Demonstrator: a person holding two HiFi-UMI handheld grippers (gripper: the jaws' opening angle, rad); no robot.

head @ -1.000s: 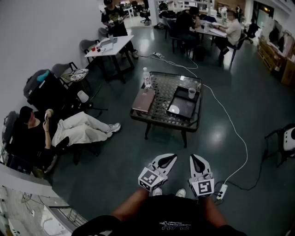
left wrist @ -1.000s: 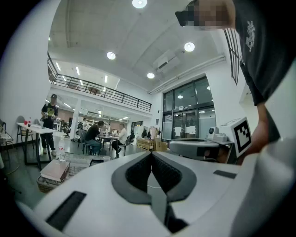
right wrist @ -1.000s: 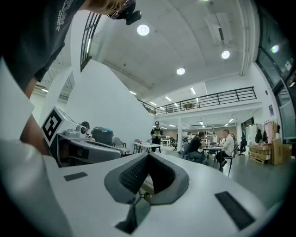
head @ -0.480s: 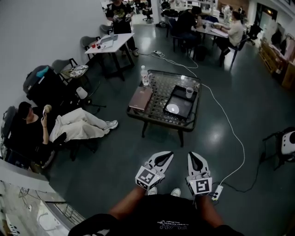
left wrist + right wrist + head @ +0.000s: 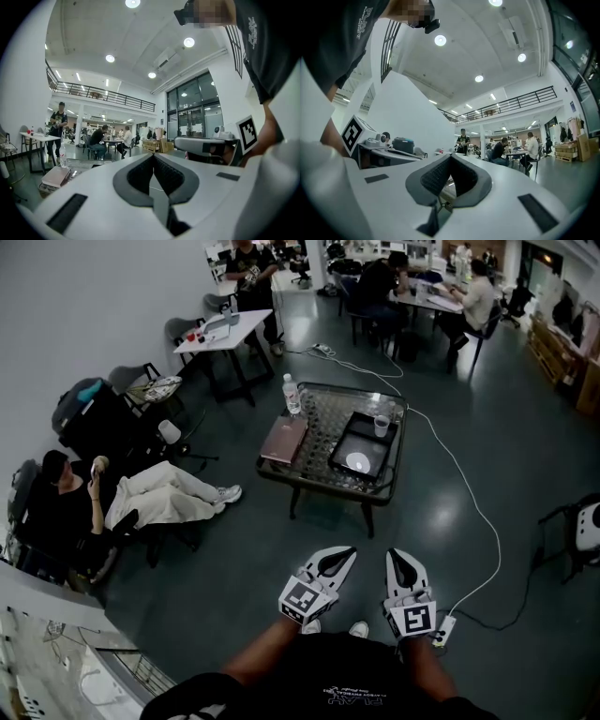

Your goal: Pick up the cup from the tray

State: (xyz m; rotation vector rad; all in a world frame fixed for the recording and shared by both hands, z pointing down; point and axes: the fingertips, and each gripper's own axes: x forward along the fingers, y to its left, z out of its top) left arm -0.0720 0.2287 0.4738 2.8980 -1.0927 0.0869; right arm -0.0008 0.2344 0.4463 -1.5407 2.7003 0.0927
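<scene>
While the person walks across the floor, the left gripper [image 5: 349,552] and the right gripper [image 5: 394,553] ride low in front of the body. Both have their fingers pressed together, with nothing in them. Since a moment ago the glass table [image 5: 309,486] has slid a little to the left in the head view, and the grippers have hardly changed (they just go along with the walk). I think the person is still on the way to the table, so the grab has not begun, and one gripper must open its fingers first.

Far left, a seated person [image 5: 66,507] stretches their legs out, well away from the path. On the table, from left to right, are a water bottle [image 5: 291,395], a pinkish book [image 5: 284,439] and the black tray [image 5: 361,435] with a white dish [image 5: 357,462] in it. The cup [image 5: 381,425] stands upright in the tray's far right corner, behind the dish. Reaching it probably means going over the dish. To the right, a white cable [image 5: 469,512] runs along the floor to a power strip [image 5: 442,631] by the person's foot, which could trip them.
</scene>
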